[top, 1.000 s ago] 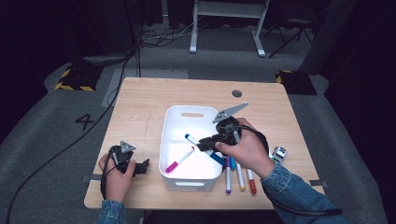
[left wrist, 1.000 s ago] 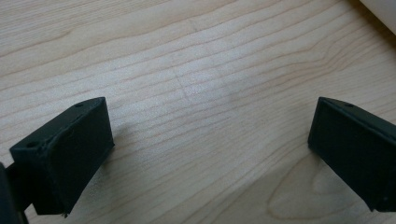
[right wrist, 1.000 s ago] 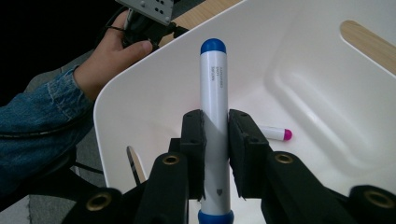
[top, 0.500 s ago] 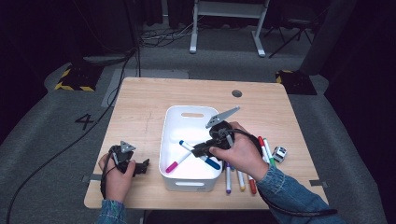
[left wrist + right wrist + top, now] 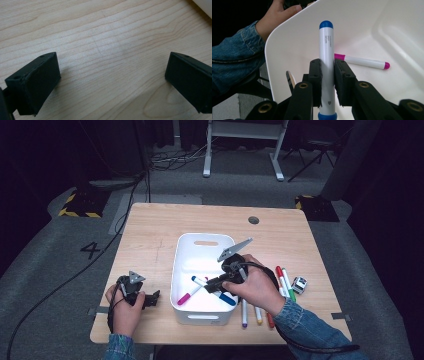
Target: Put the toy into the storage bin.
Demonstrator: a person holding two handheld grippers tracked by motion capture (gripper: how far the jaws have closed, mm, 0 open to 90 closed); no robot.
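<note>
Clamped in my right gripper (image 5: 327, 82) is the blue-capped marker (image 5: 326, 50), jaws tight on its white barrel, held inside the white bin (image 5: 200, 245) above the pink marker (image 5: 364, 62) lying on the bin's floor. Over on the bare wooden table (image 5: 105, 37), my left gripper (image 5: 112, 77) stands wide open, holding nothing.

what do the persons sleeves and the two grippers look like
Both forearms wear blue denim sleeves. The left gripper and right gripper are black with blocky black jaws, each topped by a grey three-cornered plate. A black cable trails off the table.
</note>
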